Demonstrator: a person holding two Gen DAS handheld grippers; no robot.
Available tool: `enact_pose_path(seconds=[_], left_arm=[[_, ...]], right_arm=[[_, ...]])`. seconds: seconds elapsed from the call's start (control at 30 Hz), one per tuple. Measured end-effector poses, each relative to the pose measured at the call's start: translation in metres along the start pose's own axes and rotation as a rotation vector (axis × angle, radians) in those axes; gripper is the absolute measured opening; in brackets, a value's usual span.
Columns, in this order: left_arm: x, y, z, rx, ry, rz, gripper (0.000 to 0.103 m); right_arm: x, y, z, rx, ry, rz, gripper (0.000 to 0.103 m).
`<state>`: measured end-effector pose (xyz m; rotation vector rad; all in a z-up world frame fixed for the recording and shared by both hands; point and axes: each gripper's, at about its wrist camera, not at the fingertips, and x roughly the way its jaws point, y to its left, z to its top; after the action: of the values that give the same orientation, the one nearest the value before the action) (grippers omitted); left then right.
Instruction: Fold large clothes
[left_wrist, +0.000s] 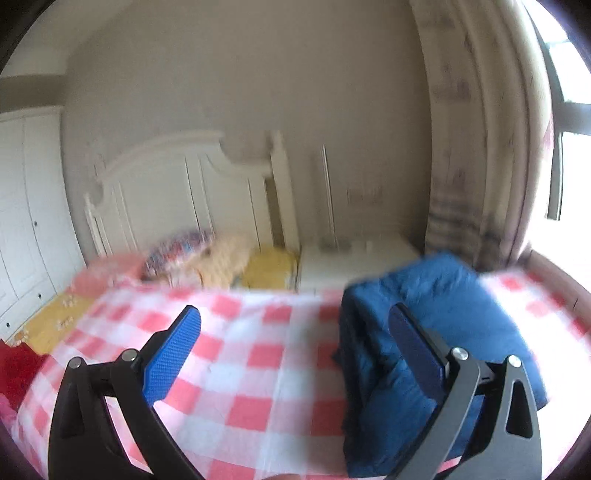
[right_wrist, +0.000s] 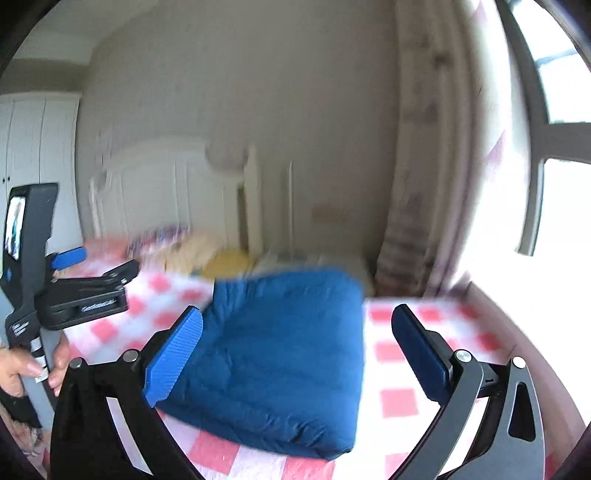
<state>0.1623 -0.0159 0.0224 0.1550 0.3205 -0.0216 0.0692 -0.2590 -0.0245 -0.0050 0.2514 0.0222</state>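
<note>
A folded blue garment (right_wrist: 284, 354) lies on the bed's pink-and-white checked sheet (left_wrist: 236, 369). The left gripper (left_wrist: 295, 354) and right gripper (right_wrist: 297, 350) hover with jaws wide apart, holding nothing. A white headboard (left_wrist: 177, 192) stands far, a curtain (left_wrist: 476, 147) and window (right_wrist: 561, 166) right.

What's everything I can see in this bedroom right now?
Folded garment: one, dark blue, lying on the checked cloth.
Checked cloth: one, pink and white, spread over the bed.
Headboard: one, white, against the far wall.
Pillows: a few, patterned and yellow, by the headboard; blurred.
Wardrobe: one, white, far left.
Nightstand: one, white, beside the bed.
Curtain: one, beige, by the window.
Left gripper: blue fingers, open, empty.
Right gripper: blue fingers, open, empty.
Hand: one, holding the left gripper's handle.
</note>
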Motion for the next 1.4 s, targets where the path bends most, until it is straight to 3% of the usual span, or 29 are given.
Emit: enact_pose_path(seconds=[0.07,0.17,0.47,1.4], left_arm=[[-0.027,0.0,0.004,-0.001,-0.075,0.001,0.101],[-0.052,-0.009,-0.002,0.013,-0.124,0.023,0.101],[-0.056,-0.047,-0.043,0.084,0.014,-0.061,0.101],[-0.034,-0.036,-0.061,0.042,0.109,-0.073,0.101]], right_arm=[[-0.018,-0.002,0.008,-0.006,-0.05,-0.019,0.099],[-0.03,-0.004,0.005,-0.004,-0.061,-0.034,0.099],[-0.016,-0.016,-0.025,0.069,0.057,-0.039,0.099],[-0.014,0.01,-0.034,-0.006,0.071,0.024,0.099]])
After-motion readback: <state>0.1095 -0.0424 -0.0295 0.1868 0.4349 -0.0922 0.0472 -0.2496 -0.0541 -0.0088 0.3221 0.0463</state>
